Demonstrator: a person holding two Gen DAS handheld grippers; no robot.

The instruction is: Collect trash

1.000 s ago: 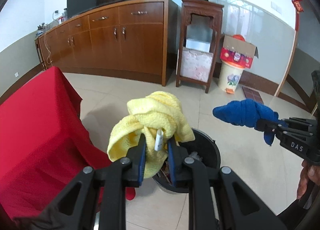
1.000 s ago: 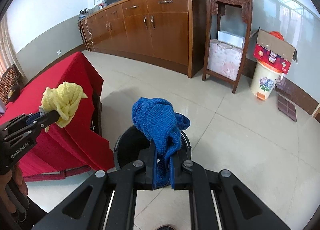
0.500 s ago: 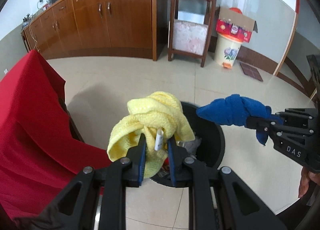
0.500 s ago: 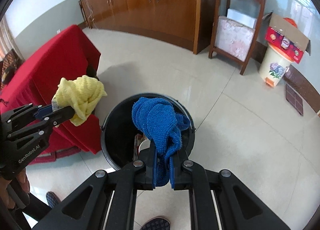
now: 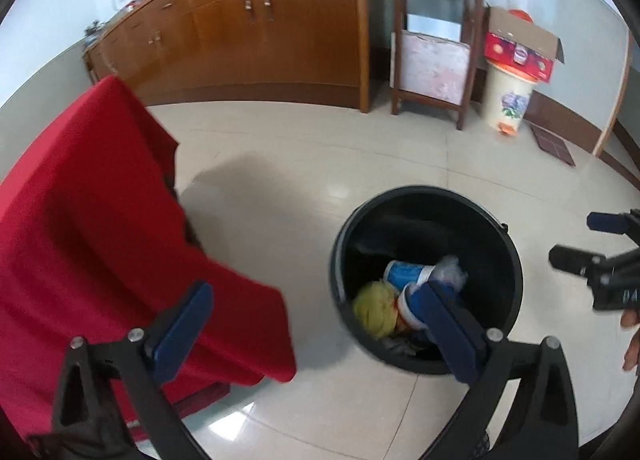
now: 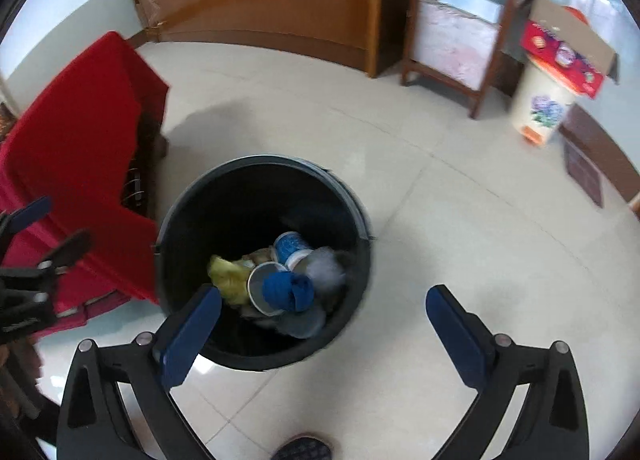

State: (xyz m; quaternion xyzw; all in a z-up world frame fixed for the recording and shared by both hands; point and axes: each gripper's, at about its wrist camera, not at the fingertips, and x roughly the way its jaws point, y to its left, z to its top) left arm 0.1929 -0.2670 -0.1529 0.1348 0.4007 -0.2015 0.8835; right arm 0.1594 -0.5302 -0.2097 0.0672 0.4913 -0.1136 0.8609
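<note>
Now both of your grippers are spread wide and hold nothing. Your left gripper (image 5: 316,324) hangs over the near rim of the black bin (image 5: 516,260), its right finger (image 5: 444,324) crossing in front of the bin's mouth, its left finger over the red cloth (image 5: 100,227). Your right gripper (image 6: 324,324) hangs with its left finger over the bin's near edge and its right finger over bare floor.

Inside the bin (image 6: 264,195) lie the yellow cloth (image 6: 230,276) at the left and the blue cloth (image 6: 288,292) just beside it, resting against a paper cup (image 6: 260,296). A second blue-printed cup (image 6: 290,246) lies on its side behind them, with a pale crumpled wad (image 6: 326,266) next to it. From your left wrist you see the yellow cloth (image 5: 376,310) and the printed cup (image 5: 408,274) too.

The red cloth drapes a table right beside the bin on your left, its hanging corner close to the rim. Your right gripper shows at the right edge of the left wrist view (image 5: 576,240), apart from the bin. Further off stand a long wooden sideboard (image 5: 248,31), a dark wooden stand (image 5: 436,39), and a flowered white pail (image 5: 508,99) with an open red cardboard box (image 5: 520,47) on top. A shoe tip (image 6: 304,448) sits on the tiles below your right gripper.
</note>
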